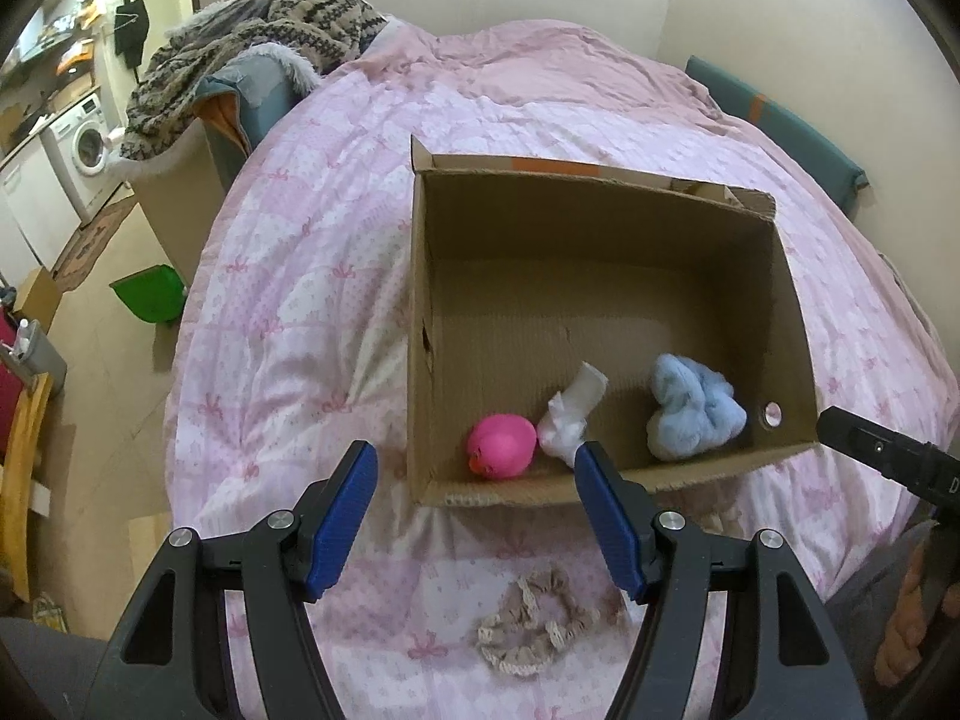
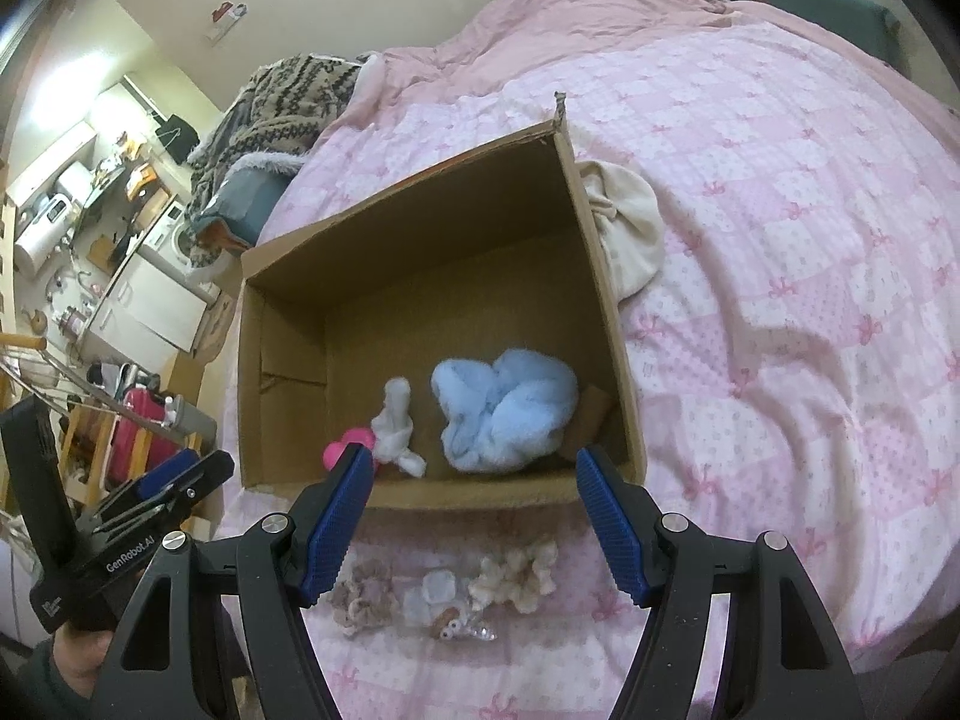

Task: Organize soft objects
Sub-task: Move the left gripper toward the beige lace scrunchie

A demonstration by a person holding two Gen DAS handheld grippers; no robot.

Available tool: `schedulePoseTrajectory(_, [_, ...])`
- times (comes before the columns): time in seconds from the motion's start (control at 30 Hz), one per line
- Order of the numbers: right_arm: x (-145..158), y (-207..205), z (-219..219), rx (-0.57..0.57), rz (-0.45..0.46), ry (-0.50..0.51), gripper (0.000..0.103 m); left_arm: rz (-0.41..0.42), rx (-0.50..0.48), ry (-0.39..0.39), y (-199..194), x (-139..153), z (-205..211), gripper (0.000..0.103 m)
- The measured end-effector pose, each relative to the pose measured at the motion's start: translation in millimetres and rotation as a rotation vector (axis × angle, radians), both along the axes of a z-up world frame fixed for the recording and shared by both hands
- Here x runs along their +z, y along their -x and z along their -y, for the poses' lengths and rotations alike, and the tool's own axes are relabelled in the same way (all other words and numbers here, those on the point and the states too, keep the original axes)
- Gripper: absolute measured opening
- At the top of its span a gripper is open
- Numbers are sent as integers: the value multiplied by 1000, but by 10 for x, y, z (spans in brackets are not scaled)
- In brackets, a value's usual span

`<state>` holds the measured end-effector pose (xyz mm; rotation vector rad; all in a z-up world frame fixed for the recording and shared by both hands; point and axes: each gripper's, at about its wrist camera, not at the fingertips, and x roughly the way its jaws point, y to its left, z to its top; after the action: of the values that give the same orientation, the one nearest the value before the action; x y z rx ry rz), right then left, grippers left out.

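Grippers, left [image 1: 477, 471] and right [image 2: 474, 477], hang with jaws apart, empty. Brown cardboard box [image 1: 420, 312] on pink quilt [image 1: 288, 300] holds fluffy blue cloth [image 2: 504, 408], white cloth [image 1: 567, 414], pink ball [image 1: 501, 447]; beige lace scrunchie [image 1: 534, 624] lies nearer.

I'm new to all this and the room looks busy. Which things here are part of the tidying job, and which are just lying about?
Part of the job:
- cardboard box
- pink ball, white cloth and blue fluffy cloth, already inside it
- beige scrunchie on the bed
- cream fluffy piece on the bed

Just lying about:
- patterned blanket
- washing machine
- green bin
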<state>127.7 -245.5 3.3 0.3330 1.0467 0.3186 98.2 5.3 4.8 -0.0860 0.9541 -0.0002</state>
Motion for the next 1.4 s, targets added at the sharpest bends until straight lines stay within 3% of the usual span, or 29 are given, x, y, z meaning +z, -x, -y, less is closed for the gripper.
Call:
schedulePoseTrajectory(0.47, [-129,354,-86,12,-57,16,74,-68,66,32,316,-163,-68,65])
schedulePoseTrajectory(0.77, [-326,384,-72,16,-128,58,74,-261,122,129,279,-585,-231,65])
schedulePoseTrajectory(1.13, [-510,290,-68,-15,-207,67,74,-485,113,267,76,-1226,71,65])
schedulePoseTrajectory(1.23, [-526,276,-64,-19,-215,66,74,-494,155,241,12,-1308,153,70])
schedulePoseTrajectory(1.4, [-547,267,-46,-28,-224,63,74,-489,131,161,-26,-1384,352,77])
